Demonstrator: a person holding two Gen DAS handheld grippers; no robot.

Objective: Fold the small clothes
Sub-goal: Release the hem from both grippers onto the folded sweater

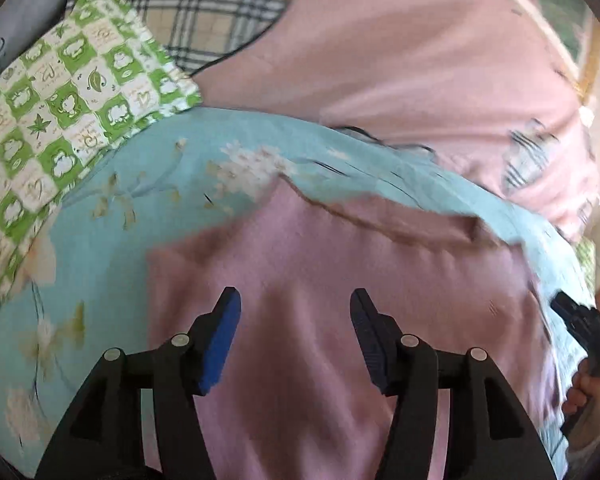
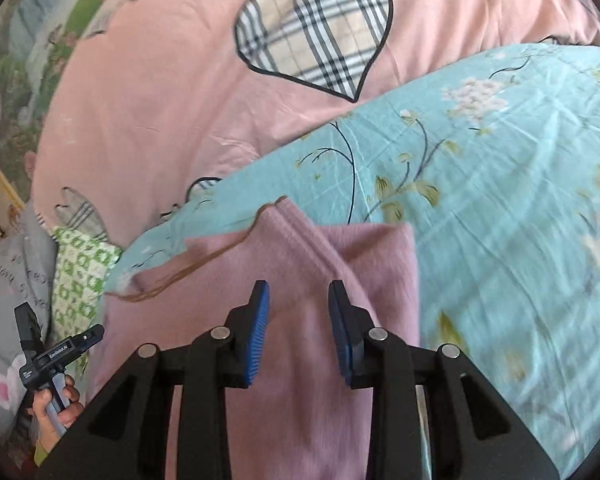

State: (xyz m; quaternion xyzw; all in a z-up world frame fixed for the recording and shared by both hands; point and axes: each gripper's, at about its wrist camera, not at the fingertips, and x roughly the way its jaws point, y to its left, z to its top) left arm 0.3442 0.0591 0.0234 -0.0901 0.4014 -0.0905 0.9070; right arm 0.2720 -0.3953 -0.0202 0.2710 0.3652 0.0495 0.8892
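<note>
A mauve-pink knitted garment (image 1: 340,280) lies on a light blue floral sheet (image 1: 148,184); it also shows in the right wrist view (image 2: 308,256), with its right part folded over in a diagonal crease. My left gripper (image 1: 295,300) is open and empty above the garment. My right gripper (image 2: 298,294) is open and empty above the folded part. The left gripper in the person's hand shows at the lower left of the right wrist view (image 2: 56,352). The right one shows at the right edge of the left wrist view (image 1: 580,320).
A pink duvet (image 2: 172,92) with plaid heart patches (image 2: 320,36) lies behind the blue sheet (image 2: 500,168). A green-and-white checked pillow (image 1: 60,112) lies at the left. A grey pillow (image 2: 8,280) lies beside it.
</note>
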